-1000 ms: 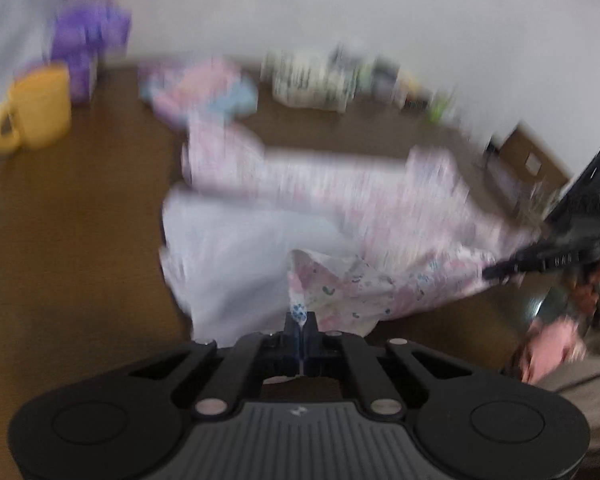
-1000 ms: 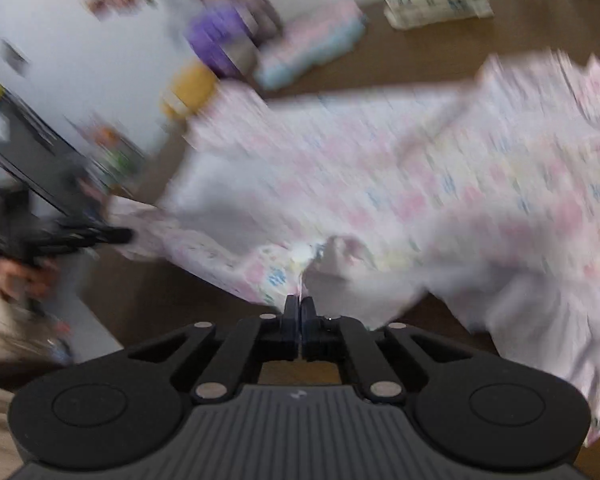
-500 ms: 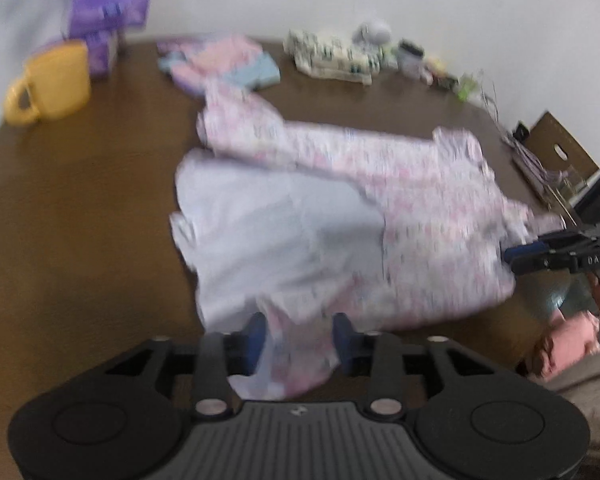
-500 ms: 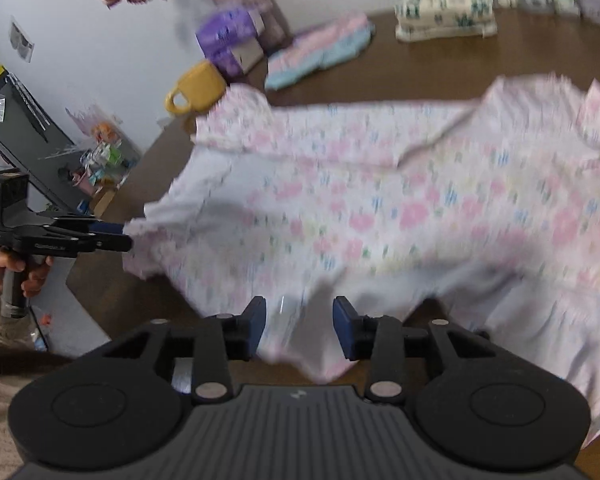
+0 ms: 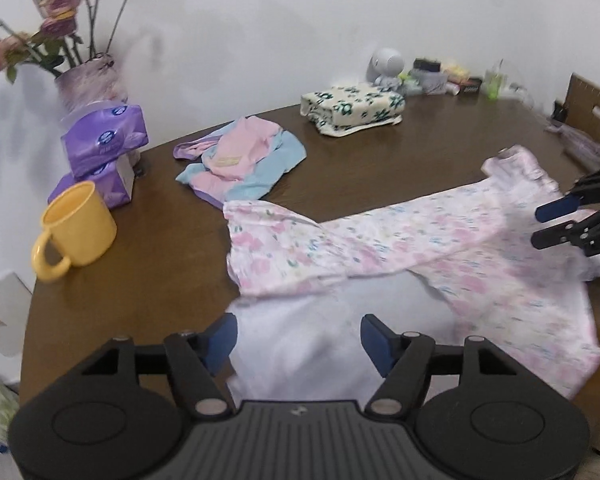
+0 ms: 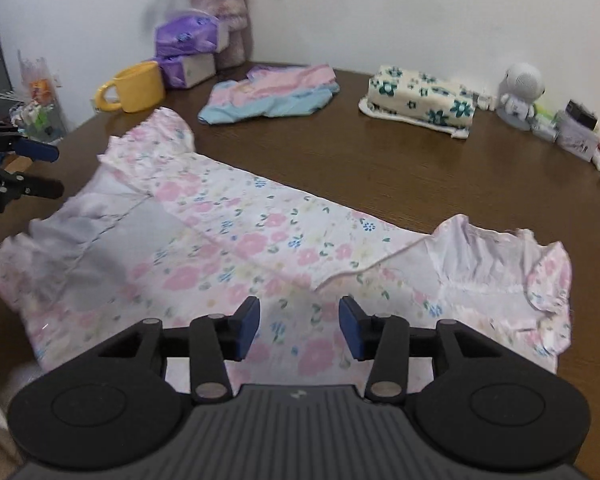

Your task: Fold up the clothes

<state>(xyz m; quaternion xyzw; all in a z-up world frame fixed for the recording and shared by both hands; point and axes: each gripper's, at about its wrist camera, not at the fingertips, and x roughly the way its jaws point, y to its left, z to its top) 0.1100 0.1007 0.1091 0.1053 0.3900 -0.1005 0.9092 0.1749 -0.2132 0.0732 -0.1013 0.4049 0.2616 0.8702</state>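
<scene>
While both tools hang free above the brown wooden table (image 6: 420, 168), I read the big picture first: that table carries everything, and the floral dress (image 6: 260, 248) lies spread across its near half, patterned side up along the middle, with a pale lining panel turned over at one end and ruffled sleeves at the other. I judge one lengthwise fold is already laid, since the plain inside shows where the hem has been brought across, and the cloth sits flat so the next edge can be picked cleanly. My left gripper (image 5: 298, 340) hovers over the white lining with its blue pads wide apart and nothing between them; my right gripper (image 6: 299, 330) hovers over the flowered part near the front edge, jaws likewise spread and empty. Each tool shows at the rim of the other's view, well apart, one to each end of the garment, which suits a two-ended pinch. Behind the dress lies a pink and blue garment (image 6: 272, 92), loosely folded, and a neatly folded cream cloth with green flowers (image 6: 420, 100); both seem to be out of my way. Further left stand a yellow mug (image 6: 134, 86), stacked purple tissue packs (image 5: 104, 148) and a vase of dried roses (image 5: 88, 80). A small white figurine (image 6: 520, 92) and toiletries line the far wall, near nothing I need.
</scene>
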